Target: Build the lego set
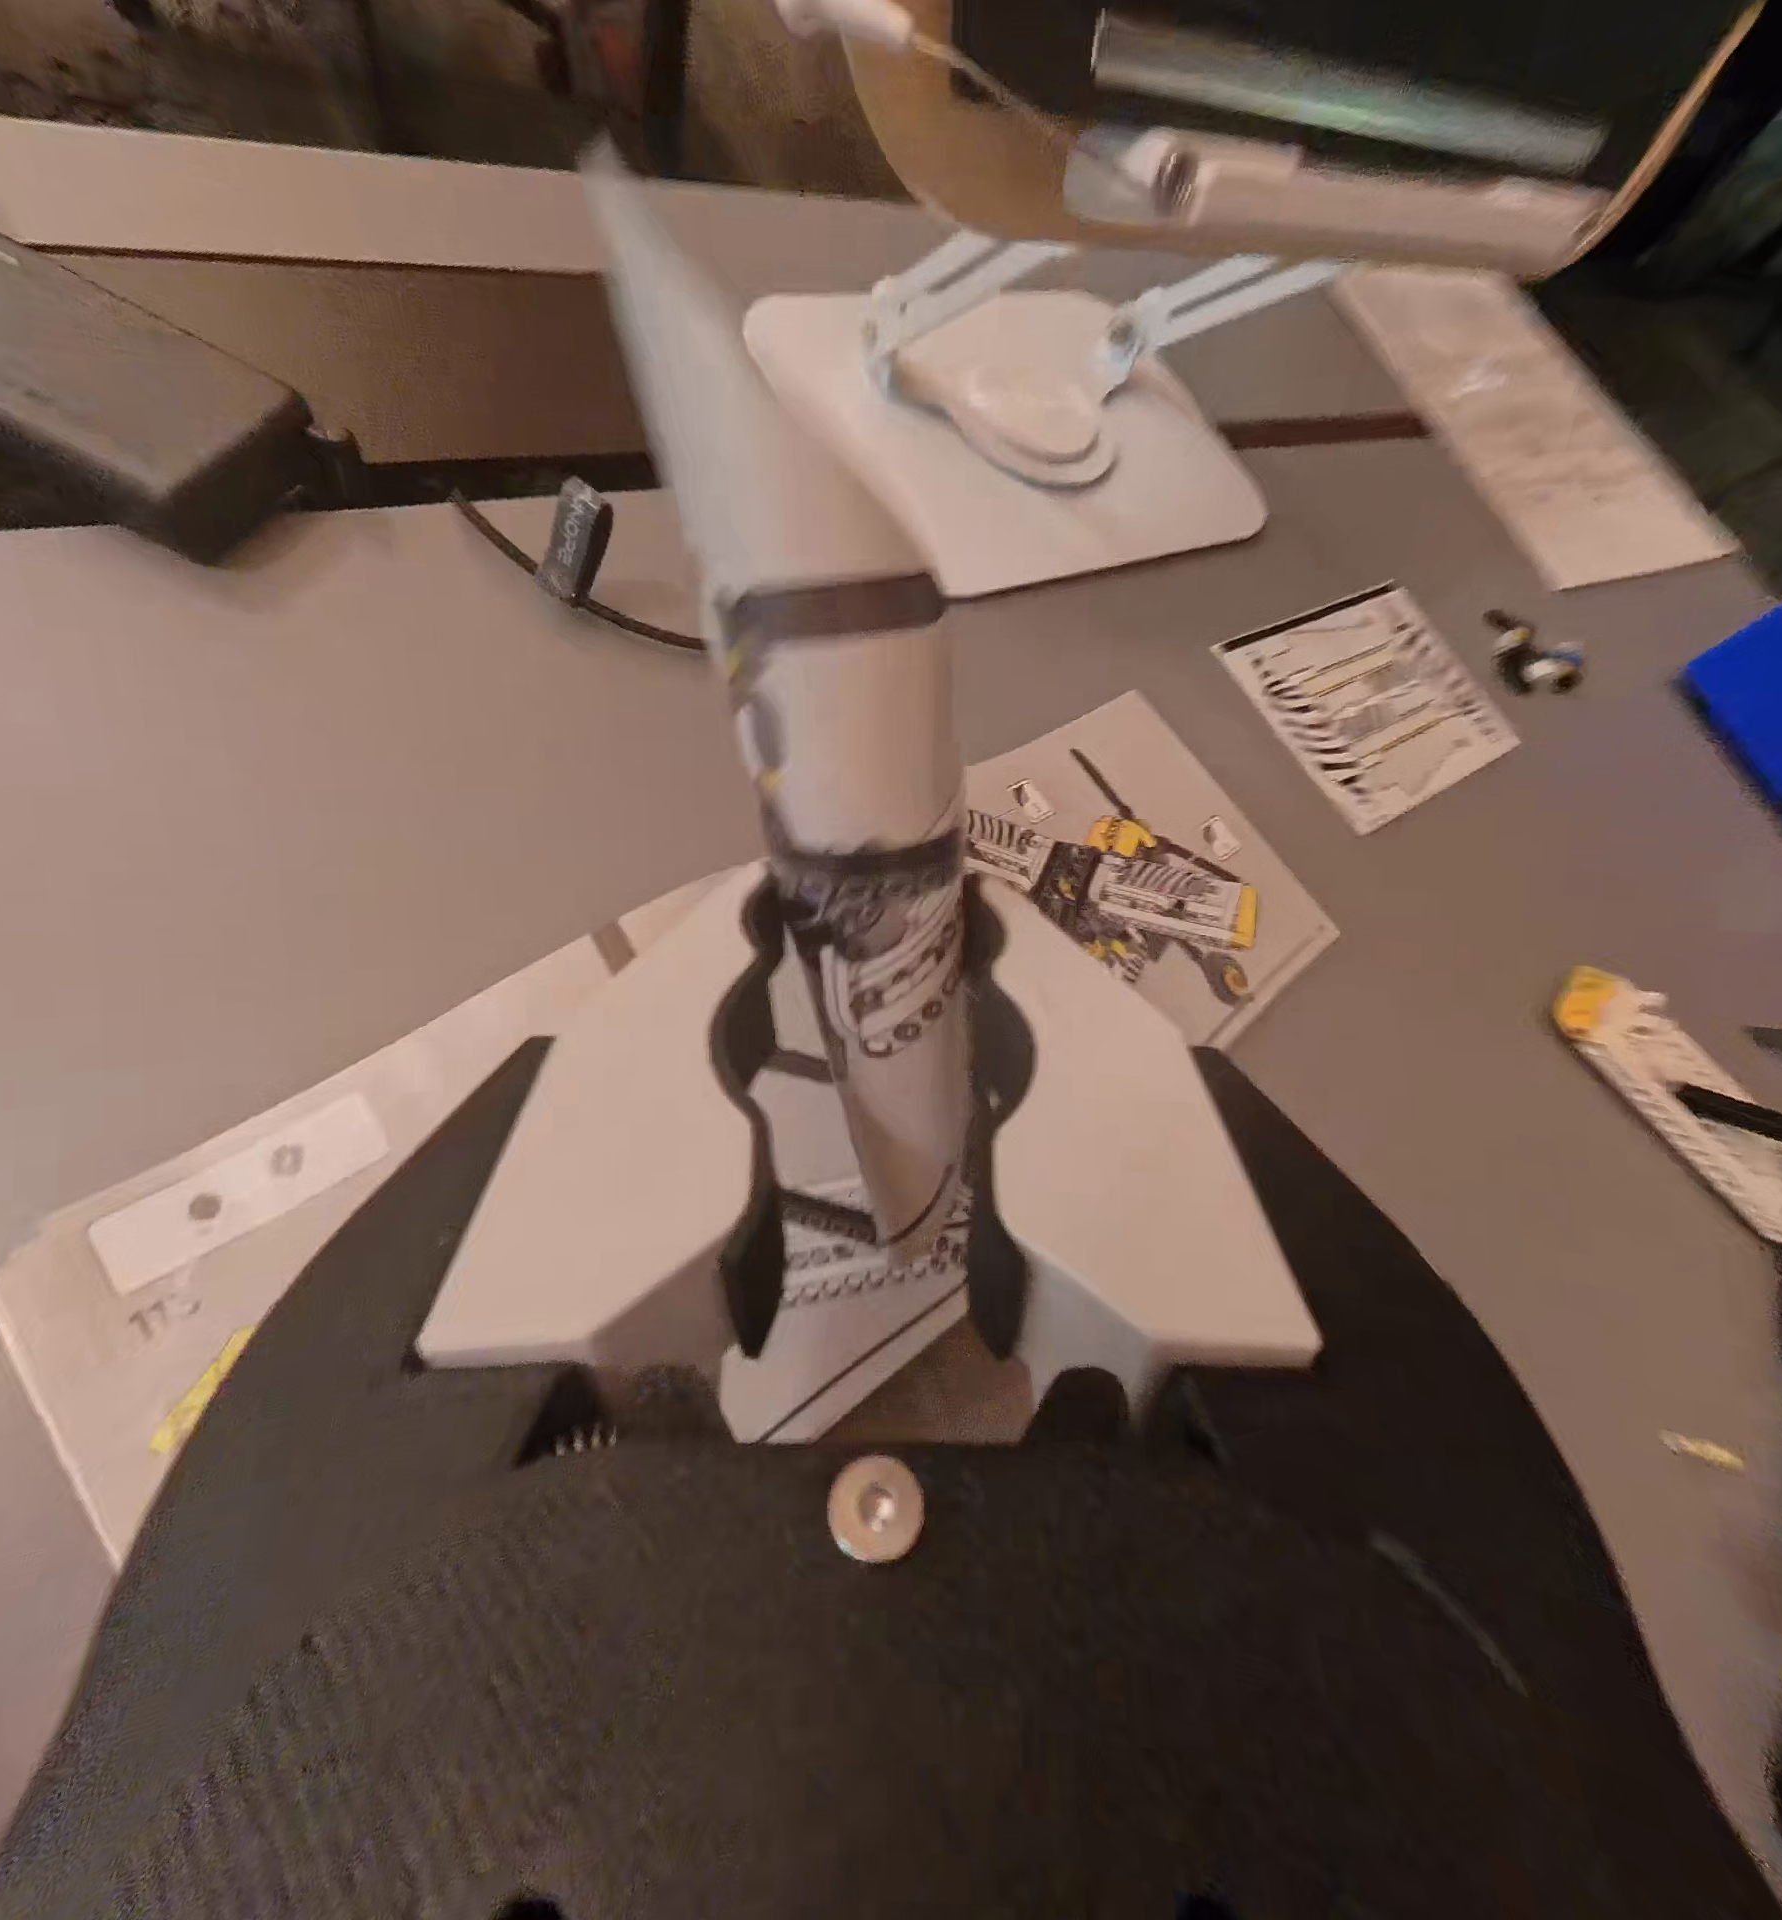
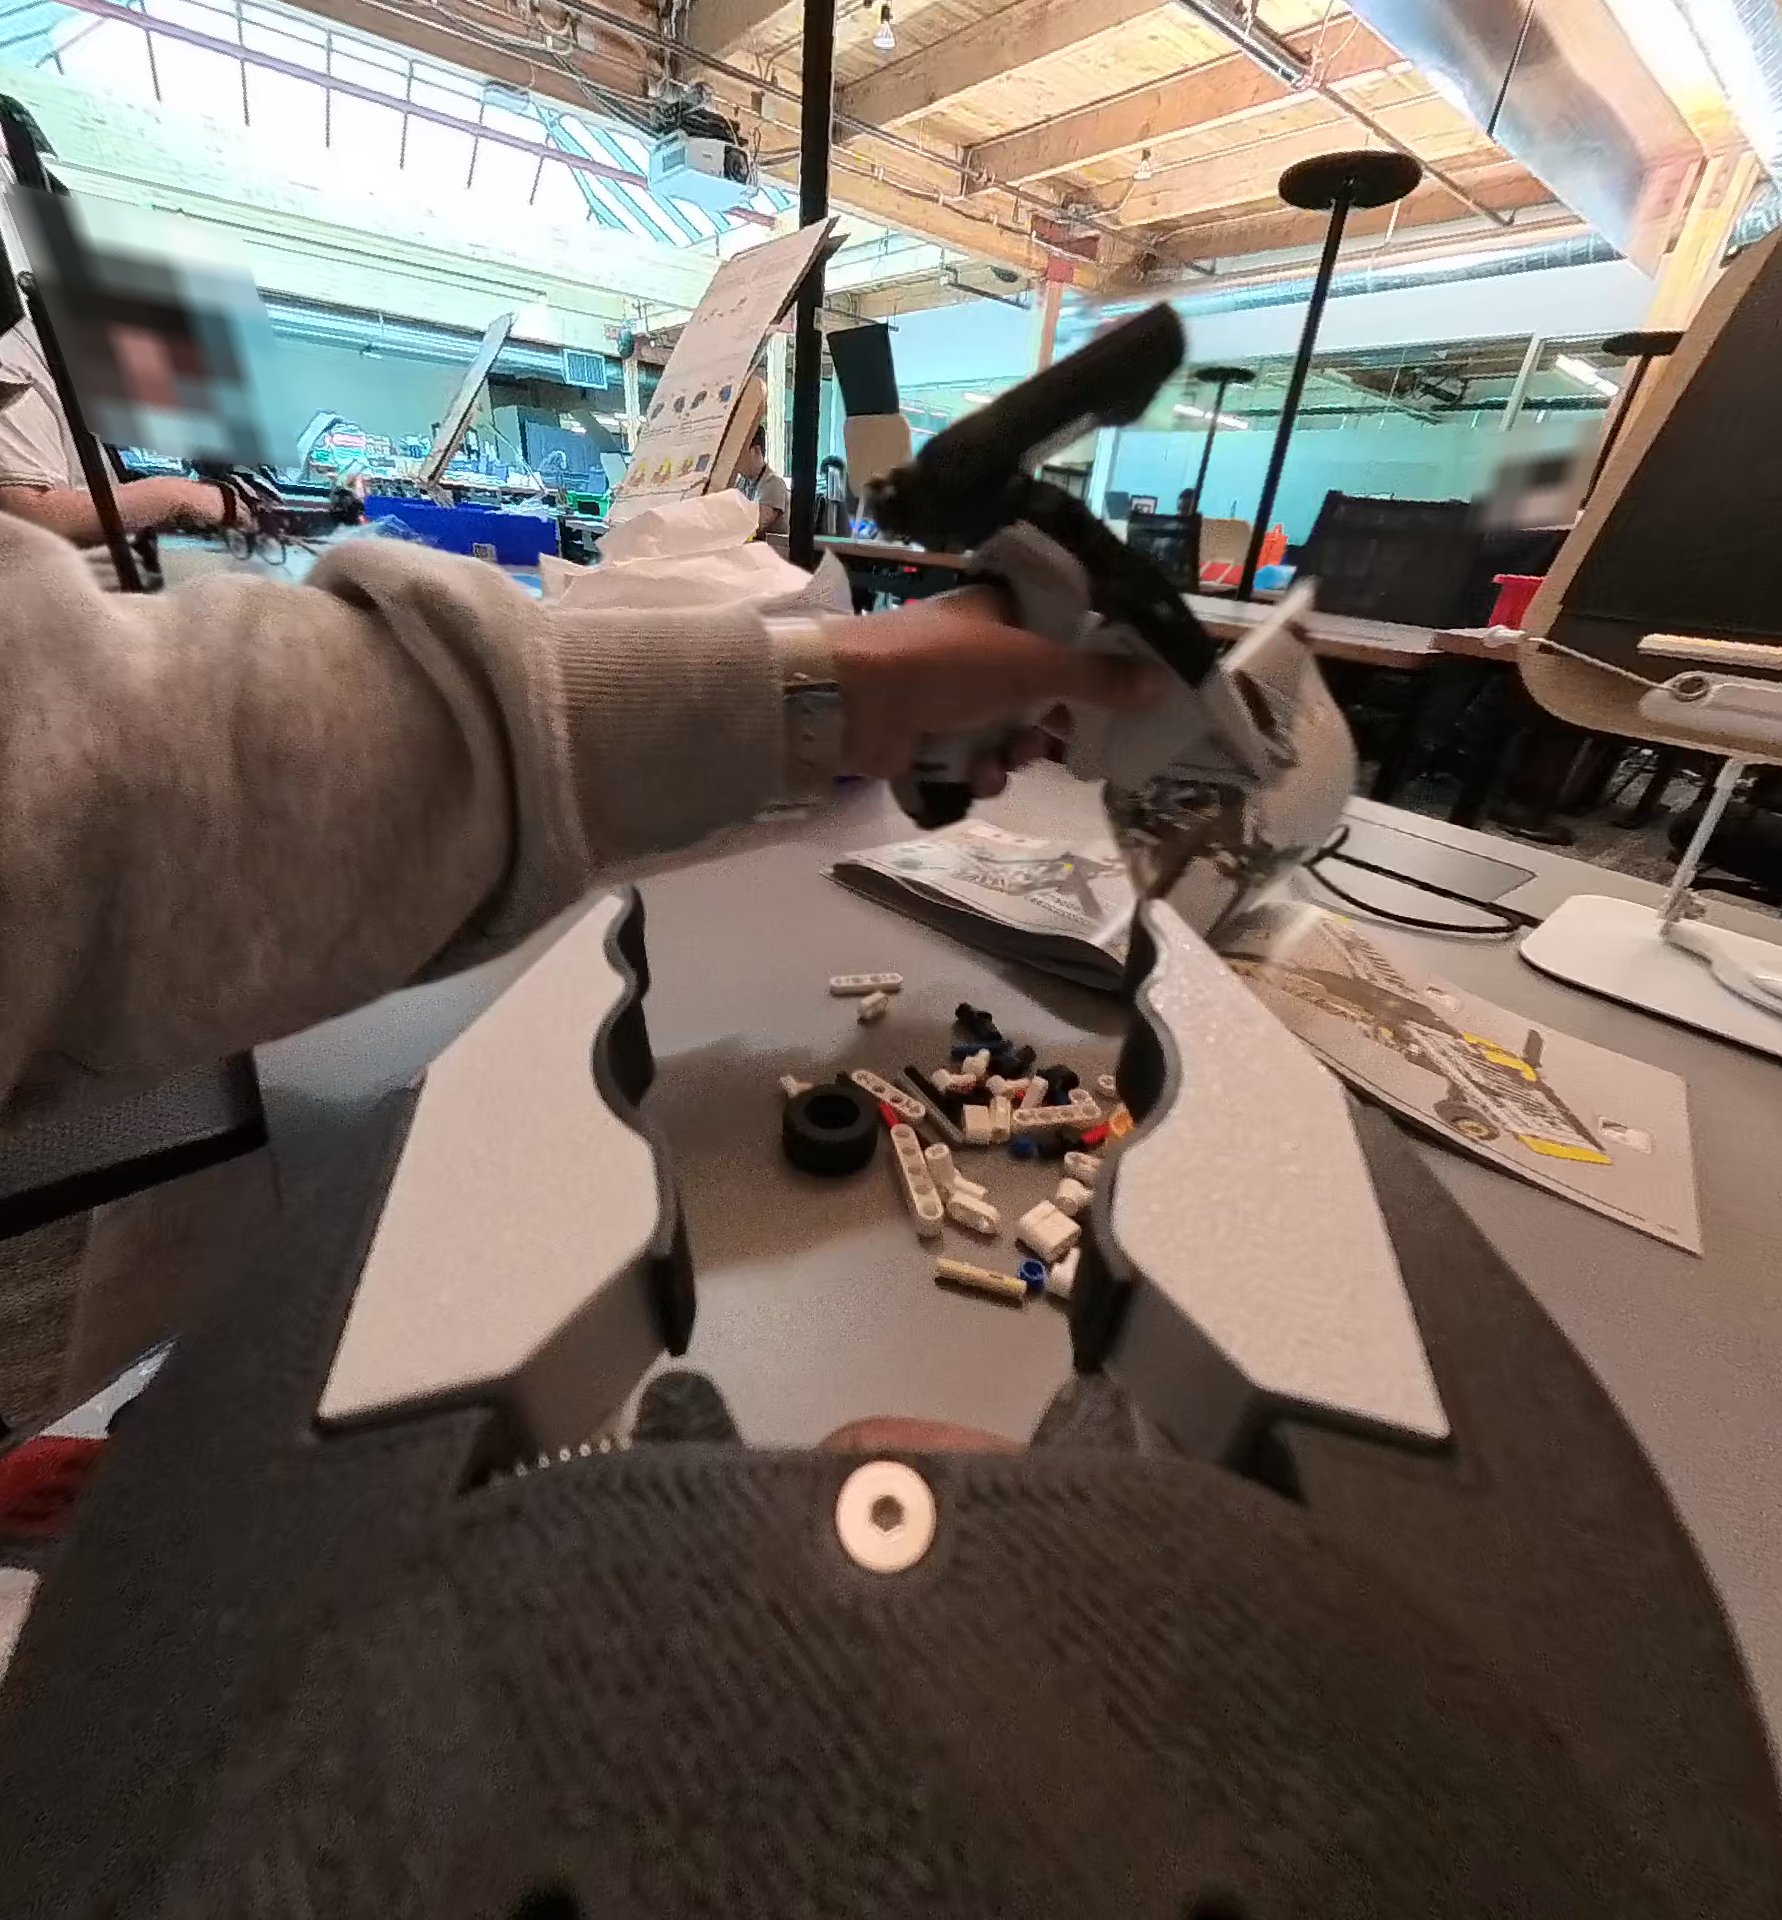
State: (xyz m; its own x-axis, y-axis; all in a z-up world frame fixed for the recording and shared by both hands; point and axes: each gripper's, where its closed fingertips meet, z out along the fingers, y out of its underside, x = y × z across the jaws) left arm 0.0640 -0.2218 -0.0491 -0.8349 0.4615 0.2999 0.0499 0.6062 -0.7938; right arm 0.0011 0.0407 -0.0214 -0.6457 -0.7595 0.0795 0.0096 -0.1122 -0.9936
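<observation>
Two pairs of grey-and-black tongs work over a grey table (image 2: 845, 1309). Left tongs (image 1: 871, 1070) are clamped on a curled white page of the printed instruction booklet (image 1: 856, 790), lifting it upright from the open booklet lying flat beneath. Right tongs (image 2: 882, 1122) stand apart, holding nothing, above a loose scatter of small white, black, blue and red plastic building pieces (image 2: 980, 1132) lying on the table with a black rubber tyre (image 2: 830, 1129) just beside them. A flat printed sheet picturing a white, yellow and black vehicle (image 1: 1141, 883) lies near the booklet, with a striped black-and-white sticker sheet (image 1: 1370, 707) farther back. A partly built white-and-yellow beam assembly (image 1: 1687, 1122) rests at the table's right edge. Seen from the right wrist, a person's hand (image 2: 970, 686) in a beige knit sleeve (image 2: 295, 769) grips the left tool's black handle. A white monitor stand base (image 1: 1012, 436) sits behind. Printing on the pages is too blurred to make out.
</observation>
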